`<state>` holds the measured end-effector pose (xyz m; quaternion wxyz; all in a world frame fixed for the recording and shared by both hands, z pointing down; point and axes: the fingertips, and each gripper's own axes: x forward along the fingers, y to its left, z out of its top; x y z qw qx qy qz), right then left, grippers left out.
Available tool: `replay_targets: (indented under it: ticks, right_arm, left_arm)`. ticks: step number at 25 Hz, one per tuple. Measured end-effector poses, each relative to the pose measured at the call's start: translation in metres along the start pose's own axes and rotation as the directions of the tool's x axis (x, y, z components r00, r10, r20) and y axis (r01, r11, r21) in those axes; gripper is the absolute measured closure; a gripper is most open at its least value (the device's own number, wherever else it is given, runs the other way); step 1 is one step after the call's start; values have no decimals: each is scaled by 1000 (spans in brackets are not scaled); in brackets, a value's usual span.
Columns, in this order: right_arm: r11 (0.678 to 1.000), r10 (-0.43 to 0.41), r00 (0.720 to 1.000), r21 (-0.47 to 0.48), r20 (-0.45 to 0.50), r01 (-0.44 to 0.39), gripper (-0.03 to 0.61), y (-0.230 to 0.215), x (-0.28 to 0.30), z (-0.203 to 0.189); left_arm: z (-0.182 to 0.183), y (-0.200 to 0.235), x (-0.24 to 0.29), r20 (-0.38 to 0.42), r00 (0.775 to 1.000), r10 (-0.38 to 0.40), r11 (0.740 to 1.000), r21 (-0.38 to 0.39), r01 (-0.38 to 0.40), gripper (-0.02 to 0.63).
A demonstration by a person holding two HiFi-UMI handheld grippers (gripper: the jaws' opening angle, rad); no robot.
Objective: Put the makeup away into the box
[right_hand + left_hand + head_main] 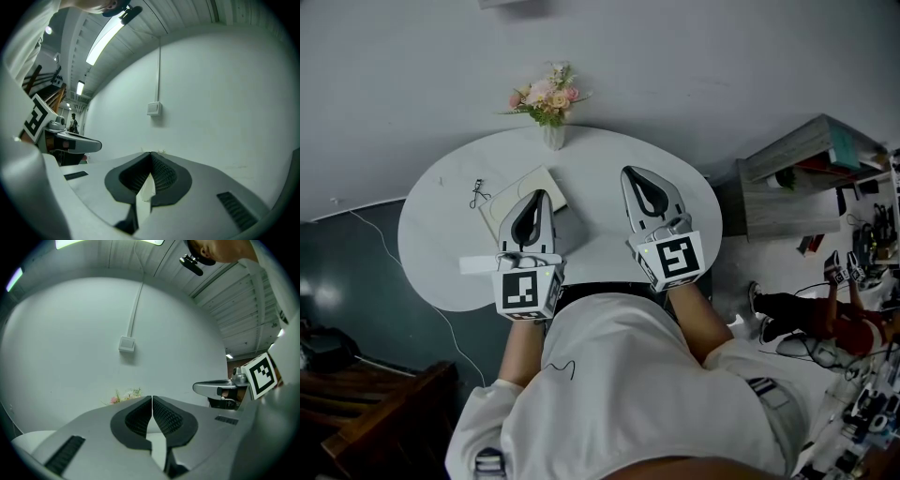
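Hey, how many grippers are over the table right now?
2. The left gripper is over the flat box; the right gripper is over the bare table to its right. Both are shut and empty. None seems hidden.

Left hand-held gripper (539, 198) jaws together, right hand-held gripper (639, 175) jaws together, both held level, side by side
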<state>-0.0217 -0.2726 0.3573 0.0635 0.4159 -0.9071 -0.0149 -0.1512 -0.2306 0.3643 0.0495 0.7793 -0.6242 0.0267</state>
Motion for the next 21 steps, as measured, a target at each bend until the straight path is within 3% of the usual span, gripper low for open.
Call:
replay_targets:
  ticks: [21]
  right_arm:
    - [1000, -21, 1000, -2, -13, 21, 581, -1, -5, 1]
  left_arm:
    - [-2, 0, -1, -8, 1000, -10, 1000, 2, 10, 589]
